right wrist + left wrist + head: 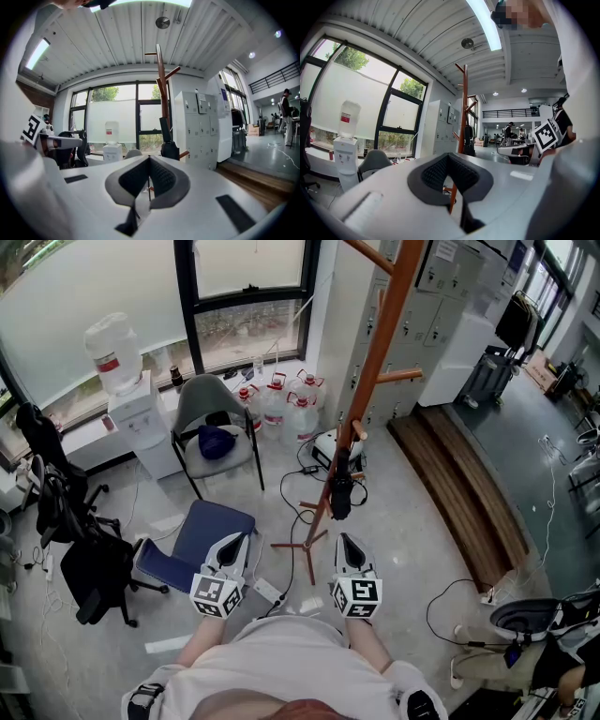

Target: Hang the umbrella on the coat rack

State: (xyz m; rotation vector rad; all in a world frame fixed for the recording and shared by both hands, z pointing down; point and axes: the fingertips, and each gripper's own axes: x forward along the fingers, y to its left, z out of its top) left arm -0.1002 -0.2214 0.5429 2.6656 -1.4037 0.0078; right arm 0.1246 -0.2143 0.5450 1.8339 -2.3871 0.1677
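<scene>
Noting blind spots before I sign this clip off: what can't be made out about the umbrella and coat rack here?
- Top of the coat rack: cut off by the head view's upper edge.
- How the umbrella is hooked on: too small in the head view, and far off in both gripper views.
- The rack's base: hidden behind the right tongs in the right gripper view.

The floor (412, 521) was plain grey concrete and pretty cluttered tbh. The coat rack (375, 352) stood on it mid-room, with black cables (295, 498) snaking around its feet. A grey chair (202, 404), water jugs (286, 404) and a water dispenser (141, 423) sat by the window, a blue chair (202, 535) sat closer in, and a wooden step (459, 493) ran along the right.
</scene>
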